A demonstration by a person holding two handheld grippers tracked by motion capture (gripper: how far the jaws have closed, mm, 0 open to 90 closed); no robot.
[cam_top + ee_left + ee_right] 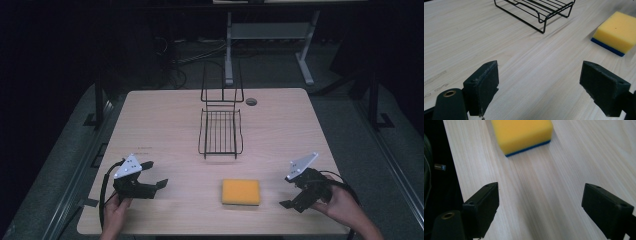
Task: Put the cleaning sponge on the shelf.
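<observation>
A yellow sponge [241,192] with a blue underside lies flat near the front edge of the wooden table [165,125]. In the left gripper view the sponge [615,32] sits at the upper right; in the right gripper view the sponge [522,133] is at the top. A black wire rack [220,131] stands at the table's middle, also the rack [537,9] at the top of the left gripper view. My left gripper [154,175] is open at the front left, empty. My right gripper [291,192] is open to the right of the sponge, empty, apart from it.
A small round cable hole [251,101] lies at the table's back, right of the rack. The table's front edge [452,172] runs close to my right gripper. Beyond the table stand a white desk frame [270,35] and cables on the dark floor.
</observation>
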